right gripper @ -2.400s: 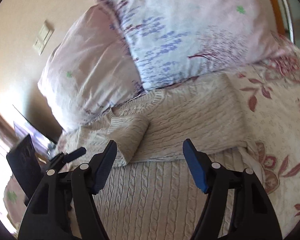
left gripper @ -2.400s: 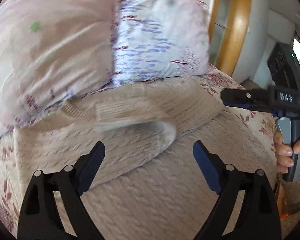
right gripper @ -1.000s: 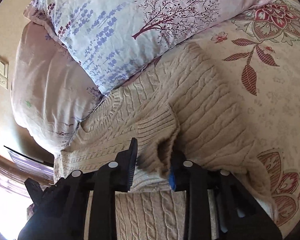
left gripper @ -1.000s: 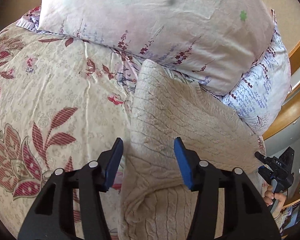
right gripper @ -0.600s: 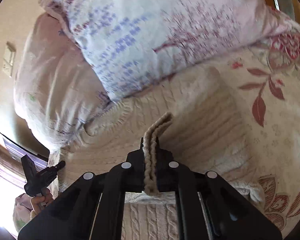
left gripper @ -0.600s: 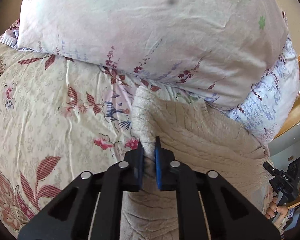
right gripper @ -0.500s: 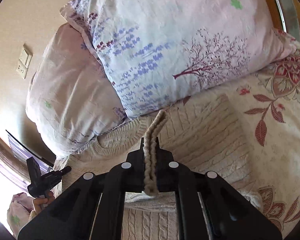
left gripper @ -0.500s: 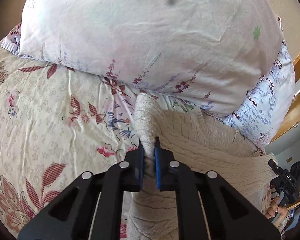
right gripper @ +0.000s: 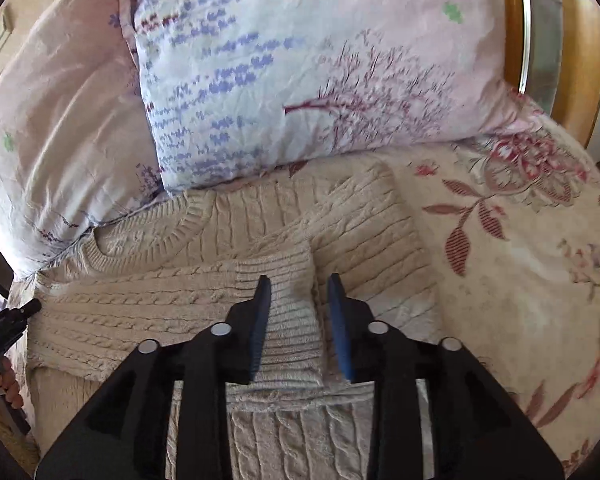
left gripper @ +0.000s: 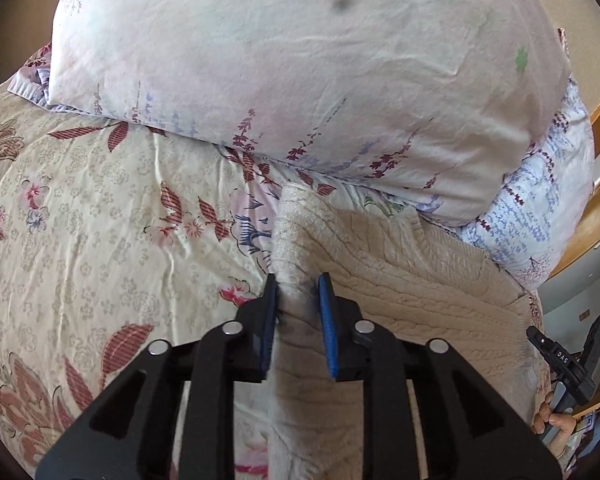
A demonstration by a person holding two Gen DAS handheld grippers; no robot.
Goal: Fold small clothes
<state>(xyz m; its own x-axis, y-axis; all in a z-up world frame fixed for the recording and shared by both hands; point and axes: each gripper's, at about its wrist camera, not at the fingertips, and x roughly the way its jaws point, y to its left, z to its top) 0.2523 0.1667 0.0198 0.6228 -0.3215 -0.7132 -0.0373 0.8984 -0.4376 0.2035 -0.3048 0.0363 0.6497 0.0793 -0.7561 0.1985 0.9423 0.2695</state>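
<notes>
The cable-knit sweater (right gripper: pixel 340 232) lies collar-up on the floral bedspread (left gripper: pixel 100 208), its neckline touching the two pillows at twelve o'clock; in the right wrist view one sleeve is laid across the chest, its ribbed cuff (right gripper: pixel 288 304) flat between the fingers of the right gripper (right gripper: pixel 300 312), whose blue pads stand slightly apart on either side of the cuff, so it reads as released rather than pinching; the left gripper (left gripper: pixel 298 308) straddles a raised ridge of the sweater's side edge (left gripper: pixel 296 240), its pads parted a little with the knit between them, and whether they press on the wool I cannot tell; the pink-sprigged pillow (left gripper: pixel 300 72) bulges just beyond, at twelve o'clock; by my judgement the sleeve fold is set and the side-panel fold is in hand; the next move calls for a firm grasp on that edge, carried toward three o'clock over the chest, then smoothing so the cuff stays put.
</notes>
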